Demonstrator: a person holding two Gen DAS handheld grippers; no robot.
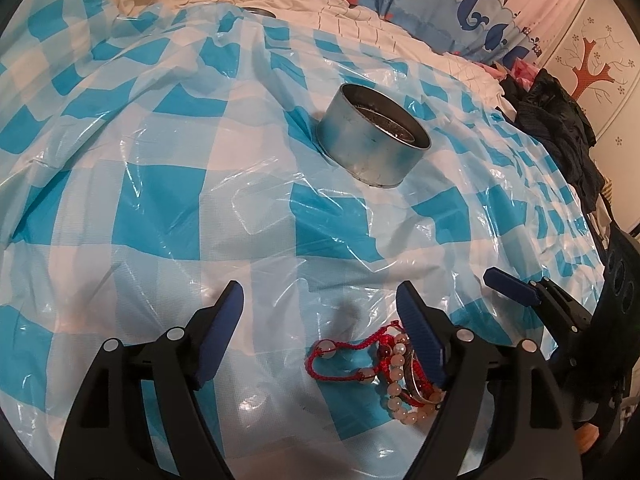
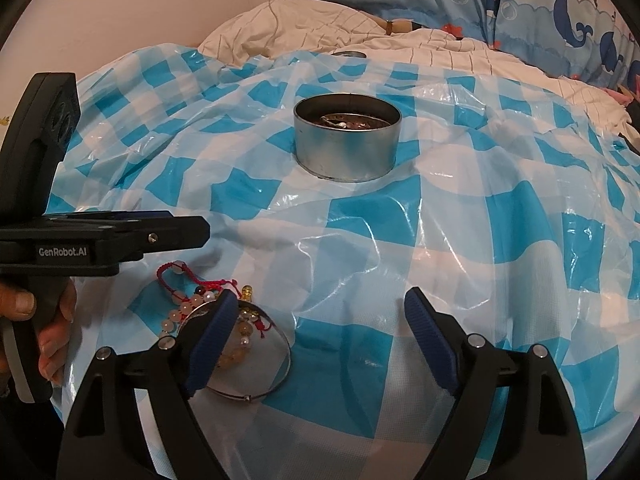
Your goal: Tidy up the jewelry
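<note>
A round metal tin (image 1: pixel 374 136) stands open on the blue-and-white checked plastic sheet (image 1: pixel 200 208); it also shows in the right wrist view (image 2: pixel 346 146) with some jewelry inside. A pile of jewelry lies near me: a red cord bracelet (image 1: pixel 340 360), a pale pink bead bracelet (image 1: pixel 400 396) and a thin silver bangle (image 2: pixel 276 368). My left gripper (image 1: pixel 320 300) is open and empty, with the pile by its right finger. My right gripper (image 2: pixel 320 308) is open and empty, its left finger over the bangle. The left gripper's body (image 2: pixel 100 236) shows at the left of the right wrist view.
The sheet covers a soft bed with a rumpled white quilt (image 2: pixel 320 28) behind. A whale-print blue curtain (image 2: pixel 520 4) hangs at the back. Dark clothes (image 1: pixel 560 128) lie at the bed's right edge. A second metal piece (image 2: pixel 350 54) lies far behind the tin.
</note>
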